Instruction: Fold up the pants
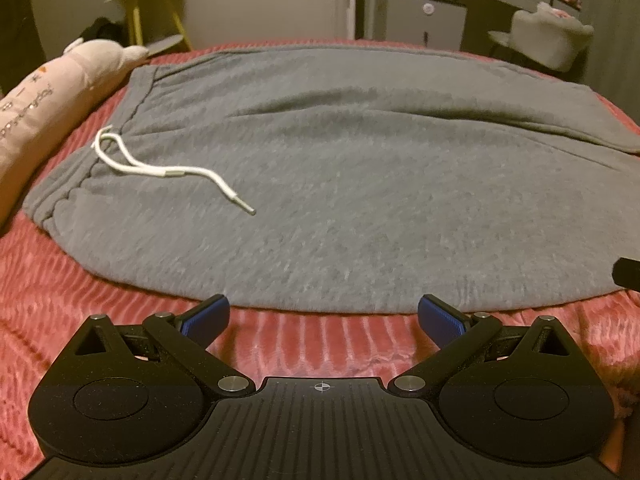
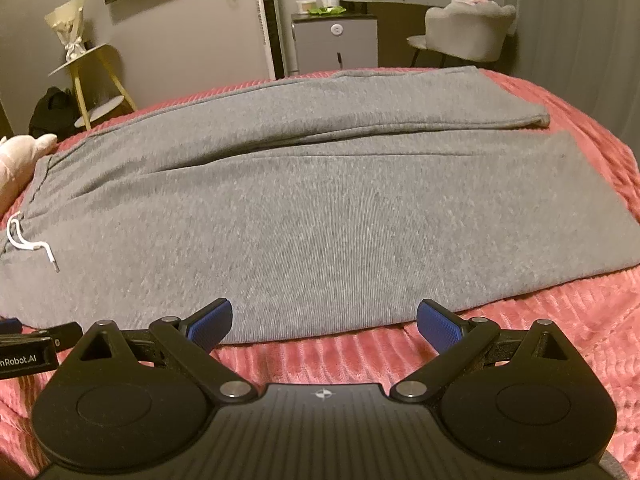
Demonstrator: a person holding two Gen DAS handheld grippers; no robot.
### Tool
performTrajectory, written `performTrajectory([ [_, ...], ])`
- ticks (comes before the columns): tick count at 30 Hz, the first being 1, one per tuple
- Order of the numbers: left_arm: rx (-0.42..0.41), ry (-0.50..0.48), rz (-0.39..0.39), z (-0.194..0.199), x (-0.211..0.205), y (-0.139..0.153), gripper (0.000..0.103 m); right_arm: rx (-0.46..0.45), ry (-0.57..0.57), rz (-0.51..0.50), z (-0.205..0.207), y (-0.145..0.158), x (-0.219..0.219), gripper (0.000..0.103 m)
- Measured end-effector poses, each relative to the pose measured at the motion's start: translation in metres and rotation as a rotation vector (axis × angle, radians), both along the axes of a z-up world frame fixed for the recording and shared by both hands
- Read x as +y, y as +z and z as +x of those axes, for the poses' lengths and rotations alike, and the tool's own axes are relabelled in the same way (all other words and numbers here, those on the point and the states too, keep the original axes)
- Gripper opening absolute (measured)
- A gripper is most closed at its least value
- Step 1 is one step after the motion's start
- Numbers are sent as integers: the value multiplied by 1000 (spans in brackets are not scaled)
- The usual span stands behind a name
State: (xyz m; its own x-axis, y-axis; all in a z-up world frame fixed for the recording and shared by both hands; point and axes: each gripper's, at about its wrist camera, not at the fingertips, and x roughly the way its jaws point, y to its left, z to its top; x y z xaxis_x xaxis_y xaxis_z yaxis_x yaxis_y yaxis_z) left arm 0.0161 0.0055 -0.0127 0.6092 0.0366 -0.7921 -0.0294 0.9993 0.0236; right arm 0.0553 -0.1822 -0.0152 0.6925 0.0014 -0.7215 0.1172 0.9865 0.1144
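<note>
Grey sweatpants (image 1: 340, 184) lie flat across a red ribbed bedspread (image 1: 320, 340), waistband to the left, legs to the right. A white drawstring (image 1: 160, 168) lies on the waist area. My left gripper (image 1: 323, 318) is open and empty, just short of the pants' near edge. In the right wrist view the pants (image 2: 320, 216) show both legs, the far leg (image 2: 400, 100) ending at the right. The drawstring (image 2: 28, 244) is at far left. My right gripper (image 2: 324, 322) is open and empty at the near edge of the near leg.
A pink plush pillow (image 1: 52, 108) lies left of the waistband. Beyond the bed stand a yellow side table (image 2: 92, 80), a grey cabinet (image 2: 336, 40), a chair (image 2: 468, 28) and a desk. The left gripper's body (image 2: 28, 348) shows at the right view's left edge.
</note>
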Motion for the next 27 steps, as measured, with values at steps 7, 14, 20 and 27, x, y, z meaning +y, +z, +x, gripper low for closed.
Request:
performTrajectory([
  [7, 9, 77, 111, 18, 6, 21, 103, 13, -12, 76, 14, -1, -17, 99],
  [14, -1, 134, 201, 86, 2, 55, 103, 66, -94, -69, 83, -14, -51, 99],
  [20, -9, 262, 32, 141, 16, 28, 103, 161, -119, -35, 115, -51, -74, 99],
  [27, -122, 335, 47, 147, 32, -11, 103, 104, -119, 27, 120, -61, -88, 99],
])
